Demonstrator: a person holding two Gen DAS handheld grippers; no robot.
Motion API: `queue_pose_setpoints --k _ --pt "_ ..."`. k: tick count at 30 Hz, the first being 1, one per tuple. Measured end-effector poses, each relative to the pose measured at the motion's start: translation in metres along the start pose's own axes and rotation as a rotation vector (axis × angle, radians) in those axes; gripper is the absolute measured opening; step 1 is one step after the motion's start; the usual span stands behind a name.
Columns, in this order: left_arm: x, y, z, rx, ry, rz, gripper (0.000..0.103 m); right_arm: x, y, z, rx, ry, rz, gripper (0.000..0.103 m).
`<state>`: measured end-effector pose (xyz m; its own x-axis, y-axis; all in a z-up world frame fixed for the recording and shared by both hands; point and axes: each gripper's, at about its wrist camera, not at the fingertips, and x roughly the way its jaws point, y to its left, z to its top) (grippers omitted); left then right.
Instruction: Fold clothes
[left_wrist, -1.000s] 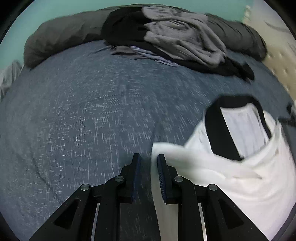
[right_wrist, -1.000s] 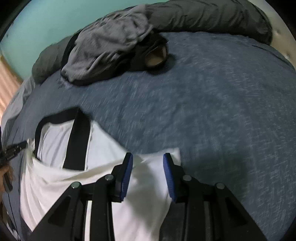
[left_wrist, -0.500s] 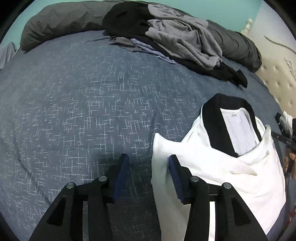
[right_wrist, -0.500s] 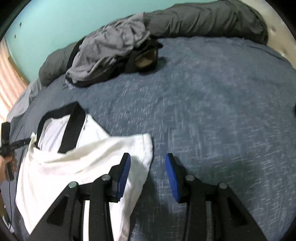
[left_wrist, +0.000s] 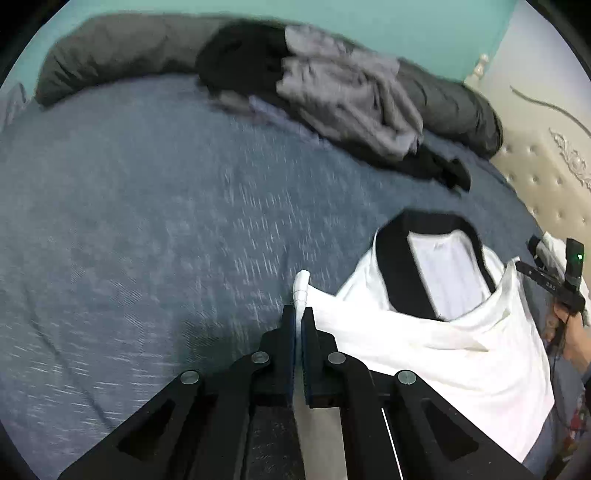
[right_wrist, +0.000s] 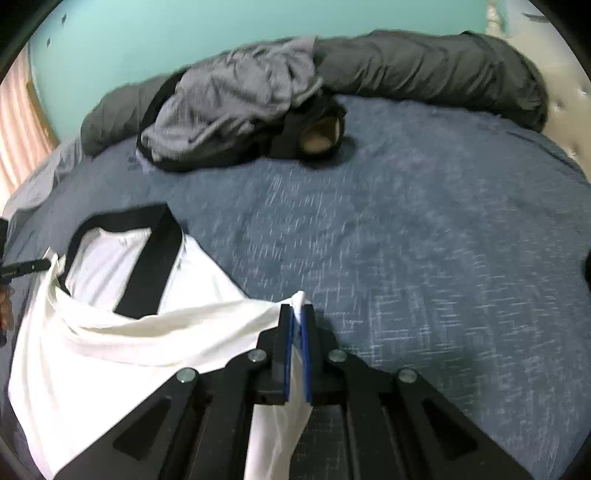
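Left tongs (left_wrist: 298, 314) and right tongs (right_wrist: 296, 314) each pinch a shirt (right_wrist: 110, 343) edge. Bare bedspread (right_wrist: 424, 240) stretches beyond the shirt to the pile (right_wrist: 236, 107). Motion blur hides details.

The left gripper (left_wrist: 297, 314) has its jaws pressed together on white fabric, fingers pointing toward 12 o'clock. The right gripper (right_wrist: 296, 312) is likewise clamped on white fabric, aimed at 12 o'clock; its holder's hand (left_wrist: 570, 334) shows at 3 o'clock
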<state>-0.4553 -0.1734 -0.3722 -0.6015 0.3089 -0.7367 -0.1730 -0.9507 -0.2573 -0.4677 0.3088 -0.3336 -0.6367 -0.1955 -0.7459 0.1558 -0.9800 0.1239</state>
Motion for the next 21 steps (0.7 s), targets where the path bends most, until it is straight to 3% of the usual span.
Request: queue_pose_setpoints --k 3,9,16,21 --pt "-0.021 0.002 0.008 -0.004 -0.059 -0.003 0.002 -0.024 -0.007 0.009 0.023 -0.072 -0.022 0.004" --pt "-0.018 0.013 0.024 -0.058 -0.061 0.011 0.002 -0.043 -0.028 0.029 0.074 -0.112 -0.060 0.003" --pt "-0.001 0.021 0.039 -0.105 -0.047 0.032 0.002 -0.017 -0.018 0.049 0.024 -0.069 -0.125 0.003" --pt "0.028 0.023 0.033 -0.118 0.023 0.064 0.005 0.012 -0.015 0.051 0.002 0.004 -0.170 0.004"
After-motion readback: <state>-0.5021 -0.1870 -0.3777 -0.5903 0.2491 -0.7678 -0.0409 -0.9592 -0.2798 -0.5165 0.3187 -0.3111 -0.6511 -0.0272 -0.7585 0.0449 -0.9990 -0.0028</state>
